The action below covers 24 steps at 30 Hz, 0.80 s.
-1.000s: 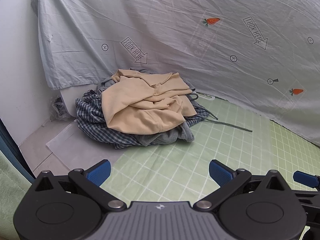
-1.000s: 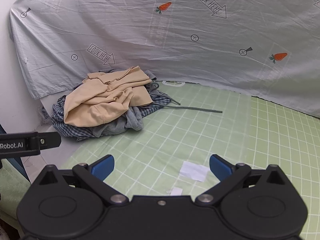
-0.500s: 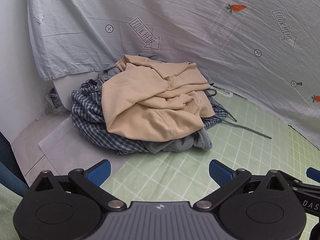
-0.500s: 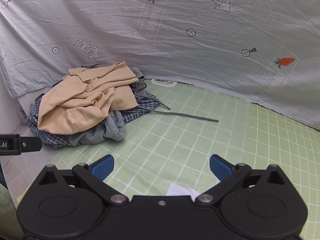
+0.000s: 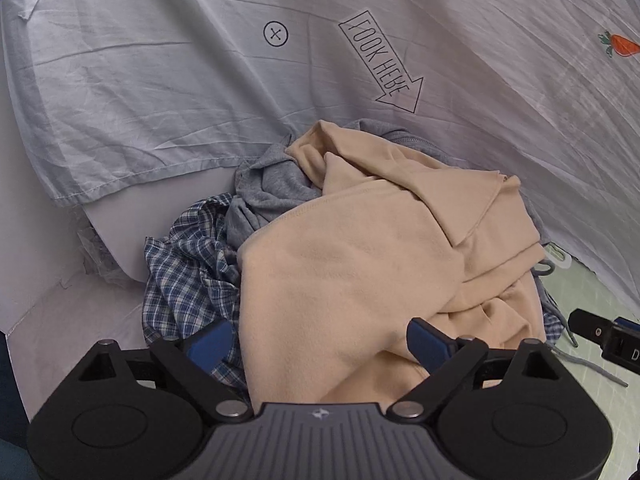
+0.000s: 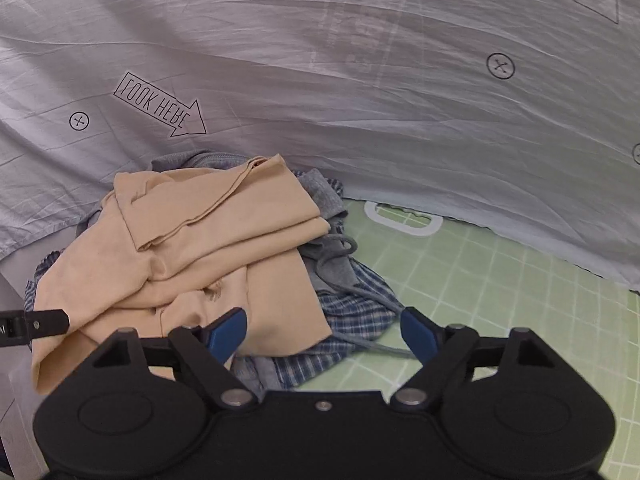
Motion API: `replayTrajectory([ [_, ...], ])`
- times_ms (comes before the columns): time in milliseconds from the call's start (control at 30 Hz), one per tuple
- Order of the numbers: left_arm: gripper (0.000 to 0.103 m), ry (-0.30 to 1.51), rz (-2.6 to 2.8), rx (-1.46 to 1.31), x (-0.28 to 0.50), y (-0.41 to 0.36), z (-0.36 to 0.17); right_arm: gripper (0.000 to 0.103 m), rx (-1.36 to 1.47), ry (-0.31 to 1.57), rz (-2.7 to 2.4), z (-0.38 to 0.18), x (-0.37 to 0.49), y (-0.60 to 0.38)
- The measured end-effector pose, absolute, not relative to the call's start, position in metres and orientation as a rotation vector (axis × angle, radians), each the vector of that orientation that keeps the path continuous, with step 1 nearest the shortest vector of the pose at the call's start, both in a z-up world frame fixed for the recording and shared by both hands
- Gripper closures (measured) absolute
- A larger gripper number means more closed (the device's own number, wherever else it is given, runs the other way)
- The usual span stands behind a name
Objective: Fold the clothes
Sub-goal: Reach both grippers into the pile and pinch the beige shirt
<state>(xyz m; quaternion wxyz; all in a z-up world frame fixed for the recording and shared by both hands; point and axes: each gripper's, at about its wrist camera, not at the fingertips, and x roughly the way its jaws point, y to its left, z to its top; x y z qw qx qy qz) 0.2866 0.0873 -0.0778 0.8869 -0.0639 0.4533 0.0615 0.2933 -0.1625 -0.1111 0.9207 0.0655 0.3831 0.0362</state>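
Observation:
A pile of clothes lies at the back left of the green grid mat (image 6: 500,280). A beige garment (image 5: 360,264) (image 6: 192,248) lies crumpled on top. Under it are a blue plaid shirt (image 5: 184,276) (image 6: 352,312) and a grey garment (image 5: 272,192) (image 6: 332,268) with a drawstring. My left gripper (image 5: 320,344) is open, its jaws either side of the beige garment's near edge. My right gripper (image 6: 324,332) is open over the pile's right edge, above beige cloth and plaid shirt.
A light grey sheet (image 5: 160,80) (image 6: 360,100) printed with arrows and carrots hangs behind the pile. A white wall and floor strip (image 5: 48,304) lie to the left. A white plastic handle (image 6: 404,220) lies on the mat by the sheet.
Both grippers have moved forward and left, right up to the clothes pile. Both stay open. The pile itself has not moved.

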Motion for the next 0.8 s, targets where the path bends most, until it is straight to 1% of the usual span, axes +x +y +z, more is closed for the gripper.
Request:
replayTrajectory([
  [33, 0.016, 0.956, 0.128, -0.139, 0.293, 0.089, -0.083, 0.024, 0.150, 0.782, 0.097, -0.112, 0.307, -0.157],
  [133, 0.016, 0.974, 0.122, -0.154, 0.304, 0.093, -0.093, 0.028, 0.207, 0.765, 0.180, -0.114, 0.342, -0.138],
  [267, 0.017, 0.966, 0.106, -0.178, 0.302, 0.096, -0.098, 0.042, 0.254, 0.781, 0.287, -0.122, 0.376, -0.108],
  [300, 0.018, 0.966, 0.103, -0.186, 0.302, 0.096, -0.098, 0.043, 0.253, 0.788, 0.287, -0.125, 0.379, -0.103],
  [367, 0.024, 0.967, 0.096, -0.192, 0.301, 0.096, -0.097, 0.043, 0.247, 0.796, 0.276, -0.130, 0.384, -0.094],
  [400, 0.025, 0.967, 0.095, -0.188, 0.301, 0.094, -0.096, 0.048, 0.247, 0.795, 0.273, -0.130, 0.385, -0.094],
  [433, 0.028, 0.967, 0.092, -0.185, 0.301, 0.093, -0.095, 0.054, 0.252, 0.785, 0.273, -0.129, 0.383, -0.096],
  [467, 0.033, 0.966, 0.089, -0.183, 0.301, 0.091, -0.093, 0.081, 0.257, 0.774, 0.274, -0.127, 0.382, -0.098],
  [500, 0.036, 0.966, 0.085, -0.181, 0.300, 0.089, -0.091, 0.101, 0.259, 0.773, 0.283, -0.126, 0.381, -0.100],
  [600, 0.049, 0.956, 0.080, -0.159, 0.296, 0.084, -0.085, 0.103, 0.245, 0.743, 0.291, -0.117, 0.369, -0.105],
  [667, 0.063, 0.941, 0.081, -0.150, 0.291, 0.081, -0.079, 0.103, 0.229, 0.707, 0.285, -0.109, 0.357, -0.108],
  [700, 0.066, 0.934, 0.084, -0.148, 0.288, 0.080, -0.076, 0.103, 0.222, 0.689, 0.282, -0.105, 0.351, -0.109],
  [767, 0.082, 0.913, 0.082, -0.155, 0.280, 0.081, -0.069, 0.103, 0.206, 0.653, 0.275, -0.097, 0.339, -0.112],
  [800, 0.085, 0.901, 0.075, -0.163, 0.276, 0.082, -0.064, 0.103, 0.198, 0.635, 0.272, -0.093, 0.333, -0.113],
])
